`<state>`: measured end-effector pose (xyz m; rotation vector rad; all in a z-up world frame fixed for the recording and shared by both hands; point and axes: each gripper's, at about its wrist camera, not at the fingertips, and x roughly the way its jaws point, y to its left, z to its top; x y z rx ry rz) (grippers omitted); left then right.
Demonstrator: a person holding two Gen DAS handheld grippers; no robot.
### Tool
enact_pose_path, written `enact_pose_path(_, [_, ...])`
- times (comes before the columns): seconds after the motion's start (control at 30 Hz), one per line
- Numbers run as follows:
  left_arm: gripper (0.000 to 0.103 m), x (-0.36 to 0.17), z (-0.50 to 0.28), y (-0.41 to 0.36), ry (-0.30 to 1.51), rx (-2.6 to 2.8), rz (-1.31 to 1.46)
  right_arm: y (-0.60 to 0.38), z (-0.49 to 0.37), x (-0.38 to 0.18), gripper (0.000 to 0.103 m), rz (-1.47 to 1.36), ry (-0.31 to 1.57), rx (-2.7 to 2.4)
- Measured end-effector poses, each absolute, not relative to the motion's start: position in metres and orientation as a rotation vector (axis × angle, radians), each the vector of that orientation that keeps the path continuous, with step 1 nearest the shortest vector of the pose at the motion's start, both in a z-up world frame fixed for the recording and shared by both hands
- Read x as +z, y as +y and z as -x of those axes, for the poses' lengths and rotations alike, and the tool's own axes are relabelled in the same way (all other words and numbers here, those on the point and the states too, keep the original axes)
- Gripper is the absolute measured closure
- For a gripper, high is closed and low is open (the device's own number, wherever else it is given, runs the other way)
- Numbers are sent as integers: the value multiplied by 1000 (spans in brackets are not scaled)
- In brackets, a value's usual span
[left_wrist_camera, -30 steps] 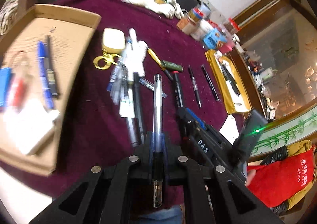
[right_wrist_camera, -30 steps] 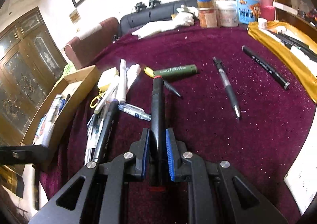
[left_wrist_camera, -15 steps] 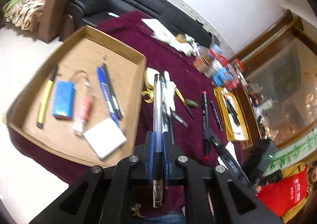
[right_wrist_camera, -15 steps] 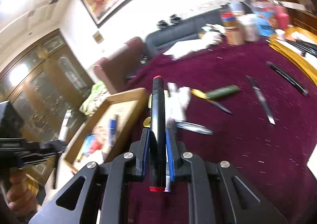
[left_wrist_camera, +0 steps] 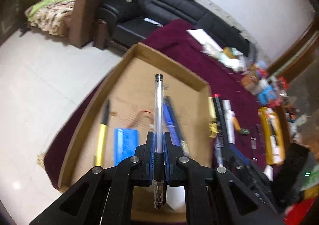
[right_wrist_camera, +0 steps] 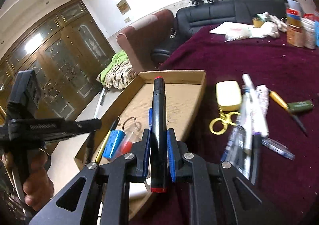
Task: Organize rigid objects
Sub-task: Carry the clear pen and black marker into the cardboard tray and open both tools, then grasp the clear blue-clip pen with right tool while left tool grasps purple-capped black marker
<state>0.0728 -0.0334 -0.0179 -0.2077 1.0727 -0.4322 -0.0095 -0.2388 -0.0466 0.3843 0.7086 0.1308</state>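
Note:
My left gripper (left_wrist_camera: 159, 141) is shut on a clear pen (left_wrist_camera: 159, 105) that points forward over the cardboard tray (left_wrist_camera: 173, 65). In the tray lie a yellow pen (left_wrist_camera: 102, 135), a blue block (left_wrist_camera: 125, 145) and a blue pen (left_wrist_camera: 171, 117). My right gripper (right_wrist_camera: 158, 145) is shut on a black marker with red ends (right_wrist_camera: 158, 117), held above the tray's near right corner (right_wrist_camera: 197, 83). The left gripper (right_wrist_camera: 93, 125) shows at the left of the right wrist view, held by a hand (right_wrist_camera: 35, 185). Loose pens (right_wrist_camera: 247, 117) lie on the burgundy cloth to the right of the tray.
A yellow case with a key ring (right_wrist_camera: 228, 95) and a green-handled tool (right_wrist_camera: 299, 105) lie beside the pen pile. Jars (right_wrist_camera: 299, 29) and white paper (right_wrist_camera: 235, 31) stand at the table's far side. A yellow cloth with pens (left_wrist_camera: 271, 137) lies far right. Sofa and armchair stand beyond.
Both grippers have swung left from above the pen pile to over the cardboard tray, each still holding its pen. The right one has also risen a little.

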Motion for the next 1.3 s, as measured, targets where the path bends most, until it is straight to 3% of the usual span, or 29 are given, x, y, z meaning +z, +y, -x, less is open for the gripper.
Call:
enact_pose_path(0.53, [94, -54, -94, -57, 1036, -309, -37, -212, -36, -83, 87, -317, 801, 79])
enact_pose_path(0.63, [79, -58, -94, -61, 1025, -304, -64, -209, -34, -83, 82, -304, 788, 80])
enact_pose_path(0.7, [45, -62, -95, -61, 1032, -287, -63, -209, -33, -83, 78, -310, 787, 96])
enact_pose_path(0.83, [43, -63, -91, -58, 1036, -301, -38, -208, -26, -78, 64, -304, 761, 120])
enact_pose_path(0.93, [43, -53, -80, -55, 1007, -329, -3, -214, -11, -70, 61, -317, 729, 135])
enact_pose_path(1.07, [33, -31, -52, -52, 938, -357, 50, -231, 23, -55, 47, -348, 658, 155])
enact_pose_path(1.3, [27, -6, 16, -66, 842, -386, 139, -306, 94, -56, 41, -452, 589, 82])
